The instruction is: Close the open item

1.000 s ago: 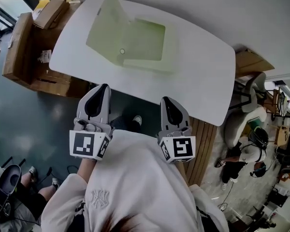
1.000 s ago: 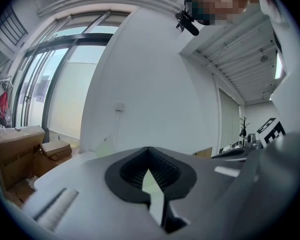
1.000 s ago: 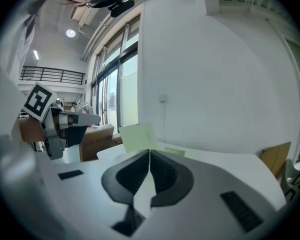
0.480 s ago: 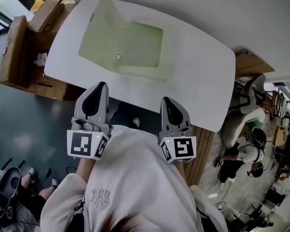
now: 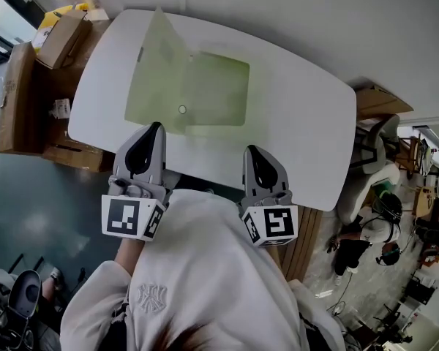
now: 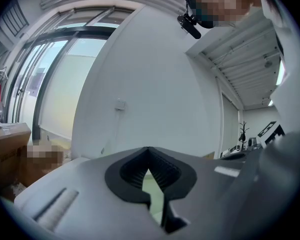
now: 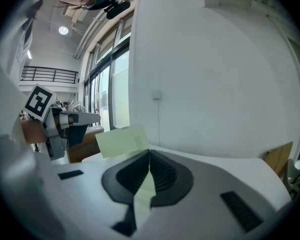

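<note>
Left gripper [image 5: 154,128] is being held at the near edge of the white table [image 5: 307,115], its jaws being kept pressed fully together with nothing between them. Just beyond it, the pale green folder [image 5: 216,86] is being borne open on the tabletop — its flap [image 5: 155,50] is being held raised at the left side. Further right, the right gripper [image 5: 251,151] is being held at the same edge — jaws likewise closed tight and empty.

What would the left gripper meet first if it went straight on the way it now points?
The left gripper would probably meet the green folder lying open on the table; depth is unclear.
</note>
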Demonstrator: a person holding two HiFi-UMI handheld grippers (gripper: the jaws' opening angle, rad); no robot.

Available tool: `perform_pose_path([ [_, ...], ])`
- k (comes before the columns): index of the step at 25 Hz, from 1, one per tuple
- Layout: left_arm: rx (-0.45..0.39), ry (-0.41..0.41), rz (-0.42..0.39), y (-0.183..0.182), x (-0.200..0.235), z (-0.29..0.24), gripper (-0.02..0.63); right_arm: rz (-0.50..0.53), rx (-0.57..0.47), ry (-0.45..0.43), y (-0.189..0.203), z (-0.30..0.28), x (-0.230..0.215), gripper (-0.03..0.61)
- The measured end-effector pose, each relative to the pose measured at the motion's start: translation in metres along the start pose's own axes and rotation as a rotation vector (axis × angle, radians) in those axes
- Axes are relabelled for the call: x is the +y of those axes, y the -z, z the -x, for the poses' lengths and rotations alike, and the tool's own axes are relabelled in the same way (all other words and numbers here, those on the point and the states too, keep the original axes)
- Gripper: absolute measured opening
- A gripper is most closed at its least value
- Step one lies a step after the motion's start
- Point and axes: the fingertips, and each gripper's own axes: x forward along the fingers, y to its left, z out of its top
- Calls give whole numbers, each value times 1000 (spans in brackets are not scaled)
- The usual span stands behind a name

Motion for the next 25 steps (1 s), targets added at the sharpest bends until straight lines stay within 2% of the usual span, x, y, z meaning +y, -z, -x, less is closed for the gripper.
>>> perform_pose_path([
  [17,9,75,-8,-4,25,-30,8,24,-35,109,-17,-41,-9,9],
  [25,-11,52,0,-15,29,-25,8,18,-15,123,-9,-39,-14,9],
])
